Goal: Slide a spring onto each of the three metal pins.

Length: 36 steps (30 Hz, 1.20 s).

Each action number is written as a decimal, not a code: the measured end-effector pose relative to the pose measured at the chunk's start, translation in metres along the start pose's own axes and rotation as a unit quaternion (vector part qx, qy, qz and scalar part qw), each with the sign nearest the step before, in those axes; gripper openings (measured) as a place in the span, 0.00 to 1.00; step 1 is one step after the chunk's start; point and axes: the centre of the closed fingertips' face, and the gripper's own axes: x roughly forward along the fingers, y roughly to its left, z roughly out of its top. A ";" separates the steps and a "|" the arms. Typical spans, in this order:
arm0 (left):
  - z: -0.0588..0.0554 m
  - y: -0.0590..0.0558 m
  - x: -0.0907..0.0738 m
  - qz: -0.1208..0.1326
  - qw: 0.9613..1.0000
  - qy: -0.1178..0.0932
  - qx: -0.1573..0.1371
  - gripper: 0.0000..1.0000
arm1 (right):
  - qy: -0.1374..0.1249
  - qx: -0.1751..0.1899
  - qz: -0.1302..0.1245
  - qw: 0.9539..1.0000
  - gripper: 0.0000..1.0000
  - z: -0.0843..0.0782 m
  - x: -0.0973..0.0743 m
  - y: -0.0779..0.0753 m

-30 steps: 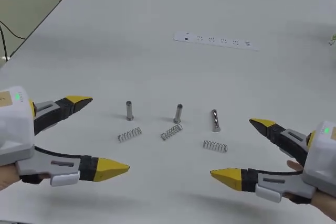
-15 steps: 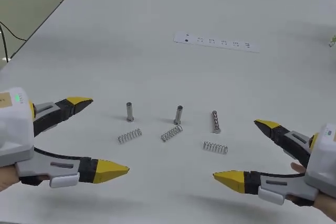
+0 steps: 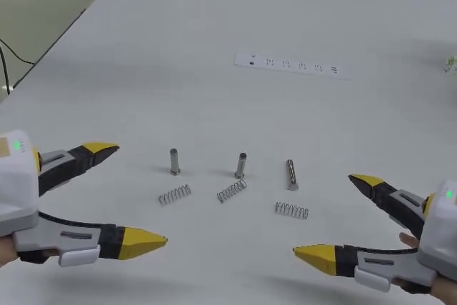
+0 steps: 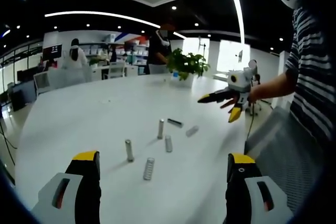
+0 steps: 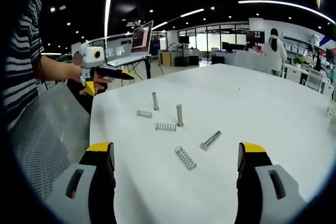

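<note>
The pale grey table (image 3: 214,19) carried a row of small parts toward its near side. The left pin (image 3: 173,161) and middle pin (image 3: 241,165) stood upright; the right pin (image 3: 291,174) lay on its side (its length running roughly away from the person). Just in front of them lay the left spring (image 3: 174,195), middle spring (image 3: 231,191) and right spring (image 3: 291,210), all loose. A white power strip (image 3: 291,65) lay well behind.
</note>
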 end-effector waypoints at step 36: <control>-0.004 -0.001 -0.004 0.003 1.000 0.004 -0.002 0.98 | 0.027 -0.002 0.022 0.999 0.93 -0.007 0.010 0.010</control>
